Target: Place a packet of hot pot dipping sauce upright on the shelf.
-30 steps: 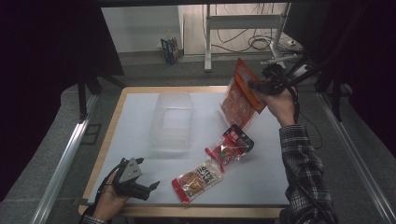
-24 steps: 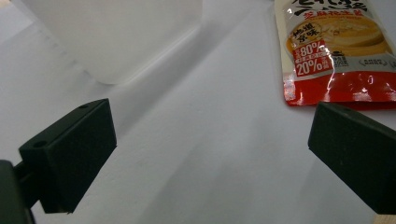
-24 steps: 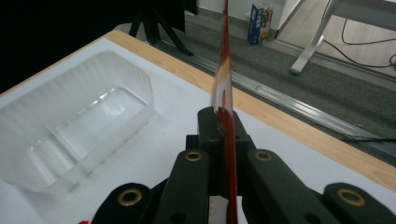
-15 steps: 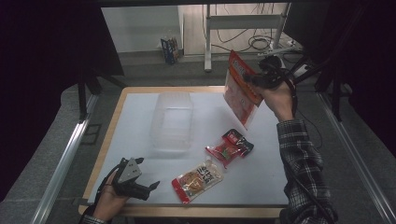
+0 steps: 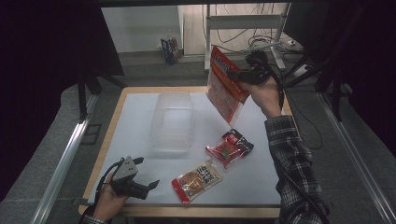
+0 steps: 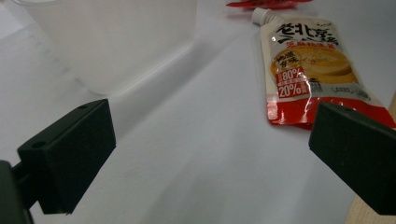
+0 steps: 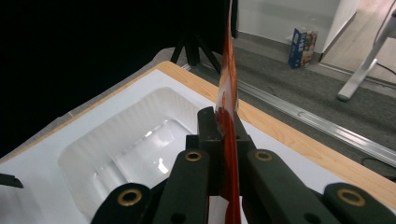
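Right gripper (image 5: 238, 74), clamped on the red packet (image 5: 224, 86), has lifted it higher above the table (image 5: 140, 112)

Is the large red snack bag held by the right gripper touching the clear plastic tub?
Apart. In the high view the large red snack bag hangs from the right gripper, lifted off the table, with white table showing between its lower corner and the clear plastic tub.

The high view looks forward and down on the whole table (image 5: 140, 107). Each claw view sits close behind its own jaws; both share the clear tub (image 7: 140, 140), probably also the high view's.
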### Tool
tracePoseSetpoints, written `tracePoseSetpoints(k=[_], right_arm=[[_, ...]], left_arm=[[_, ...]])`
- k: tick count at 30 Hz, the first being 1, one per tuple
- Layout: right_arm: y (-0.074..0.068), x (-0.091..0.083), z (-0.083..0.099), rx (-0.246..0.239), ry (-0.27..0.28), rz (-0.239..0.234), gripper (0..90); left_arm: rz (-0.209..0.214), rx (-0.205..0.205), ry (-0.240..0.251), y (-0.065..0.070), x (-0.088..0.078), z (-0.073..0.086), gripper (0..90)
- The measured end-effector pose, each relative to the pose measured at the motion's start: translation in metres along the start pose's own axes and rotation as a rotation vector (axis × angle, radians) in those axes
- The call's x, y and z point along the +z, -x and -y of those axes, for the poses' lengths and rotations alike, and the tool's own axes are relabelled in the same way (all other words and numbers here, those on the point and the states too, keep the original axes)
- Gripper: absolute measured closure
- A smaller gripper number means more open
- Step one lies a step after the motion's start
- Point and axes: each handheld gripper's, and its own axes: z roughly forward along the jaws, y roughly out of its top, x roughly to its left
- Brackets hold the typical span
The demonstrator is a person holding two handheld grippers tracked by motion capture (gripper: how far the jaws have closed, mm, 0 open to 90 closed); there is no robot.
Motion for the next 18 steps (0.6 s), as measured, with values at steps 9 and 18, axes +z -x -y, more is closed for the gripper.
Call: tracePoseSetpoints(k=[9,18], right_arm=[[-0.01,0.016,-0.007,0.009,0.005,-0.05,88.6],[-0.024,0.035,-0.02,0.033,0.026,-0.123,88.6]], left_arm=[[0.021,-0.024,0.038,-0.002,-0.003,0.0,0.1],[0.052,-0.053,0.082,-0.003,-0.005,0.0,0.0]])
